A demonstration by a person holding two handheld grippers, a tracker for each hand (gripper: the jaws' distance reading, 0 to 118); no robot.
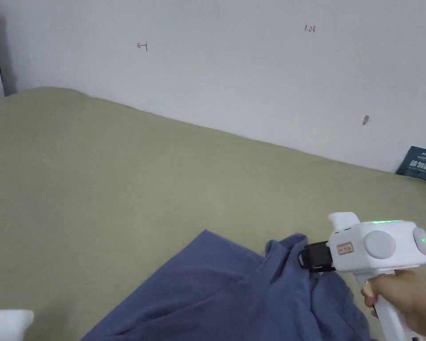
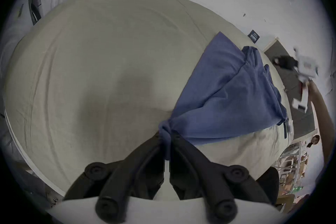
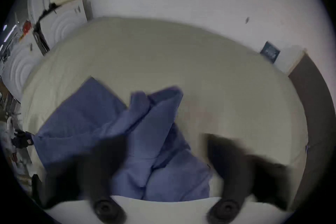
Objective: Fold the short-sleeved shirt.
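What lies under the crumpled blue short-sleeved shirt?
The crumpled blue short-sleeved shirt lies on a pale olive-beige bed sheet. Its bunched folds cover whatever else might be beneath.

A plain blue shirt [image 1: 234, 293] lies on the plain olive-beige bed [image 1: 119, 177]; beside the shirt, the white right gripper [image 1: 312, 258] has black jaws.
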